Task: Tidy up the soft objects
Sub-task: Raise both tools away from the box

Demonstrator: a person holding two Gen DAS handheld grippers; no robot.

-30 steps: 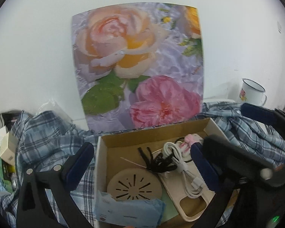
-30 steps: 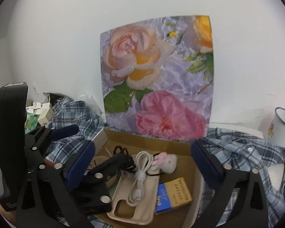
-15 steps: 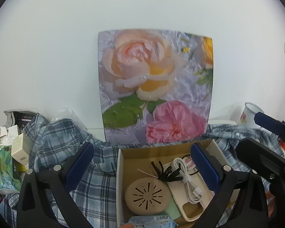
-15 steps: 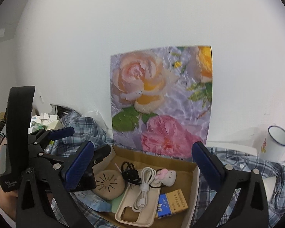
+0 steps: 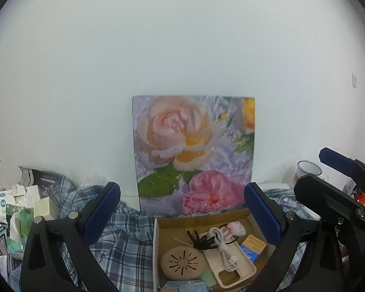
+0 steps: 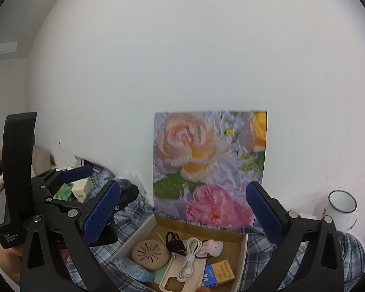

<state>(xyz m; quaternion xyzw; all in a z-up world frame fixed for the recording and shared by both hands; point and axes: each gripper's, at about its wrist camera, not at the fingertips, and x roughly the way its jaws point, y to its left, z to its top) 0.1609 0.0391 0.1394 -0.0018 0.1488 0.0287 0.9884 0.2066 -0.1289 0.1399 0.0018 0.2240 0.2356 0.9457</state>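
Note:
An open cardboard box (image 5: 199,216) (image 6: 240,250) lies on a blue plaid cloth (image 5: 124,243) (image 6: 133,214). In it are a round beige disc (image 5: 183,262) (image 6: 150,251), a coiled white cable (image 5: 225,245) (image 6: 191,255), a beige phone case (image 5: 233,271), a black hair tie (image 6: 175,242), a small pink plush (image 5: 235,227) (image 6: 214,245), a blue-and-yellow packet (image 6: 217,273) and a light blue tissue pack (image 6: 133,271). My left gripper (image 5: 182,209) is open and empty, raised behind the box; it also shows in the right wrist view (image 6: 77,185). My right gripper (image 6: 182,209) is open and empty above the box.
A flower-print board (image 5: 194,153) (image 6: 211,165) leans on the white wall behind the box. A white enamel mug (image 6: 341,206) (image 5: 307,170) stands at the right. Small cartons and packets (image 5: 17,206) are piled at the left.
Both grippers have lifted and drawn back from the box, so the box sits lower and smaller in both views. Both stay open and empty.

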